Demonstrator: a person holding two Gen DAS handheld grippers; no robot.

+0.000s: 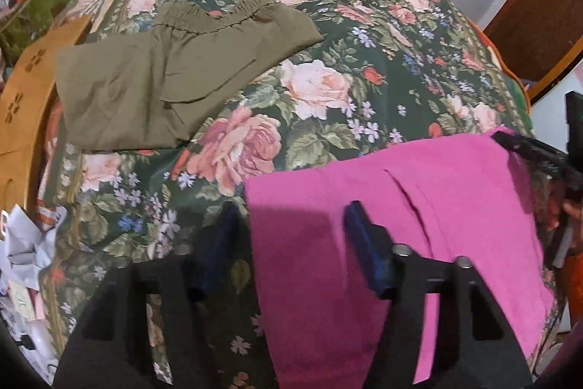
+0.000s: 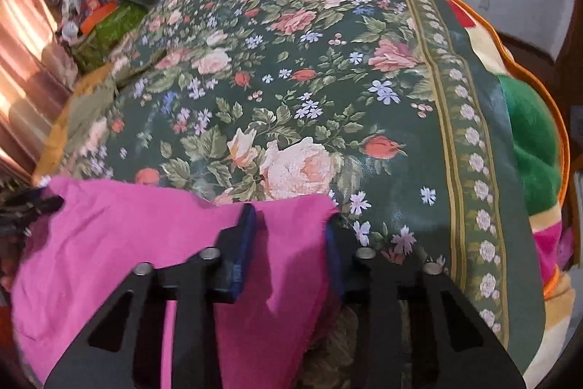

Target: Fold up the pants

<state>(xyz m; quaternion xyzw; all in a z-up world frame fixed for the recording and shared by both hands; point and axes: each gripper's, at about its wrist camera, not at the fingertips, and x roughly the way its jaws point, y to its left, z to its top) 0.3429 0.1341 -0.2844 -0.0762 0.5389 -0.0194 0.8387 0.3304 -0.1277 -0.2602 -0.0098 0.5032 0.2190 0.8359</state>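
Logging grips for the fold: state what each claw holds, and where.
Right claw pinches the pink pants at a bunched corner; left claw straddles their side edge, apparently not clamped.

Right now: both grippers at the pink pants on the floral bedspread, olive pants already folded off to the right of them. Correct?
Not quite. The olive pants lie left of the pink pants, toward the far side of the floral bedspread, as the left wrist view shows. The rest holds: both grippers are at the pink pants.

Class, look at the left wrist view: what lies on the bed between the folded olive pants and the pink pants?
Only the bare floral bedspread lies between the olive pants and the pink pants; the left wrist view shows this.
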